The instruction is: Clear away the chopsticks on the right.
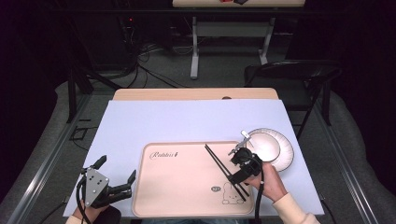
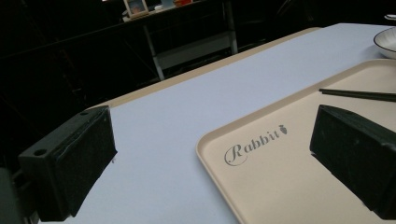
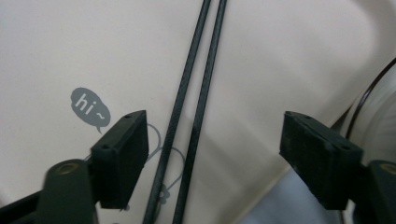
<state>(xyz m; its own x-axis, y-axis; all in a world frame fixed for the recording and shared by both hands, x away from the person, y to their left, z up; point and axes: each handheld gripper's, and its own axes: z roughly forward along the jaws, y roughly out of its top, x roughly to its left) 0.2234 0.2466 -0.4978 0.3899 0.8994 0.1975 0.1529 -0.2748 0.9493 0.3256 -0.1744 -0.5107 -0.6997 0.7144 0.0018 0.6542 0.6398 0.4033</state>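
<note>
Black chopsticks [image 3: 194,116] lie between right gripper's [image 3: 212,158] spread jaws, seemingly untouched

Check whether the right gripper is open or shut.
Open. The right gripper has its jaws spread wide above the chopsticks on the tray, gripping nothing.

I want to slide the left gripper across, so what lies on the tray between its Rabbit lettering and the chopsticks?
Nothing: in the high view the tray is bare between the lettering and the chopsticks.
</note>
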